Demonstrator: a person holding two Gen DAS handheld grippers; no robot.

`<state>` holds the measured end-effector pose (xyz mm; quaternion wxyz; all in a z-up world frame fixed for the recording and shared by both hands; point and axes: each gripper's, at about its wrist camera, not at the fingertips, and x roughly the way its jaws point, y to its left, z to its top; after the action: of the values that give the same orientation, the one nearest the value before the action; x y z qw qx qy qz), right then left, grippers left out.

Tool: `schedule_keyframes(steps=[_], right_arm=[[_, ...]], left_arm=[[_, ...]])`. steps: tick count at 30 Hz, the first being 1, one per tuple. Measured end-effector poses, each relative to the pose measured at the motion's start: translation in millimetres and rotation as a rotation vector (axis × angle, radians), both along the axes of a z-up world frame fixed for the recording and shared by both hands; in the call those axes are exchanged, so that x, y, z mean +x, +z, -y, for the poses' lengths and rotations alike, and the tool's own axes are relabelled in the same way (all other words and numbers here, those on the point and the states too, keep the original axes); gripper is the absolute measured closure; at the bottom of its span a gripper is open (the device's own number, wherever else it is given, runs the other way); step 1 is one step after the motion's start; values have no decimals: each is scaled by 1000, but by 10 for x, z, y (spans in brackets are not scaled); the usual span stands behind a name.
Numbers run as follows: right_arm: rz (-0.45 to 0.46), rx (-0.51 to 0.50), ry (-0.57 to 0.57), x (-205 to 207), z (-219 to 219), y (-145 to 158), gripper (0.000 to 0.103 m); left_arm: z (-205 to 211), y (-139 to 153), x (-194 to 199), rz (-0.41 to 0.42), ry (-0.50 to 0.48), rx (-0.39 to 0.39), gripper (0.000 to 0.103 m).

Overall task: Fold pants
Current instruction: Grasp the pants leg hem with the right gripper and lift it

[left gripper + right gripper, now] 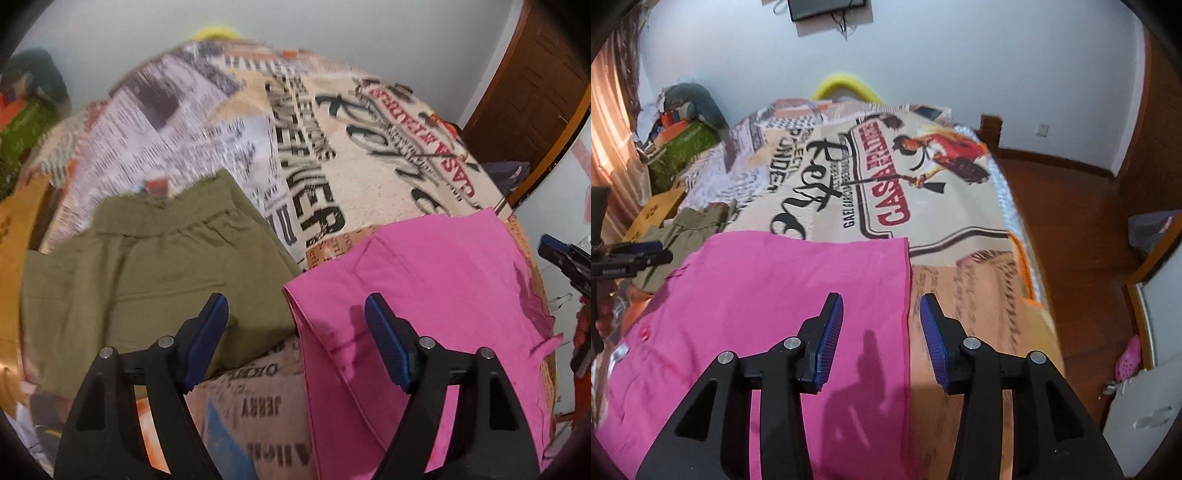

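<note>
Pink pants lay flat on the printed bedspread, and every place below is given from them. To their left, just beside them and not touching as far as the left wrist view showed, olive pants sat folded into a compact block with the waistband on the far side. Above the gap between the two garments hung the left gripper, jaws spread wide with nothing between them. The pink pants themselves looked folded at least once, their right edge a clean straight line; I judged that a further fold or a final smoothing was left. Over that right edge hovered the right gripper, jaws parted and pinching nothing. Their near end ran out of both views below the grippers, so the full shape could not be told, and blur smeared the bedspread's print.
</note>
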<state>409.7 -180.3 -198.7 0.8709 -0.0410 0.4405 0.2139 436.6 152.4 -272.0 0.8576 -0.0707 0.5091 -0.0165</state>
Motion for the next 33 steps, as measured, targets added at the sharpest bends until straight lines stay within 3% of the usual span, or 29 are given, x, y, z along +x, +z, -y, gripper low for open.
schedule_keyframes(steps=[3, 9, 12, 14, 15, 16, 17, 20, 25, 33], right_arm=[[-40, -29, 1, 265, -66, -185, 58], [-89, -35, 44, 528, -200, -475, 56], [-81, -9, 71, 553, -261, -499, 55], [-84, 10, 68, 582, -276, -510, 58], [-83, 13, 70, 581, -294, -518, 70], [-76, 2, 67, 595, -316, -521, 88], [-73, -7, 67, 598, -332, -526, 96], [-72, 8, 70, 595, -340, -491, 98], [32, 45, 45, 564, -265, -106, 99], [236, 133, 24, 467, -311, 887, 99]], left_arm=[[18, -223, 91, -21, -14, 36, 26], [-109, -435, 191, -51, -2, -132, 29], [-82, -463, 219, -59, -23, -186, 45], [-11, -434, 224, -48, -45, -172, 60], [32, -413, 219, -38, -57, -157, 65], [85, -389, 214, -28, -70, -130, 77], [136, -362, 208, -20, -79, -91, 91], [163, -256, 204, 1, -76, -38, 98], [37, 194, 164, 110, -63, -15, 98], [41, 1075, 85, 259, -47, 43, 98]])
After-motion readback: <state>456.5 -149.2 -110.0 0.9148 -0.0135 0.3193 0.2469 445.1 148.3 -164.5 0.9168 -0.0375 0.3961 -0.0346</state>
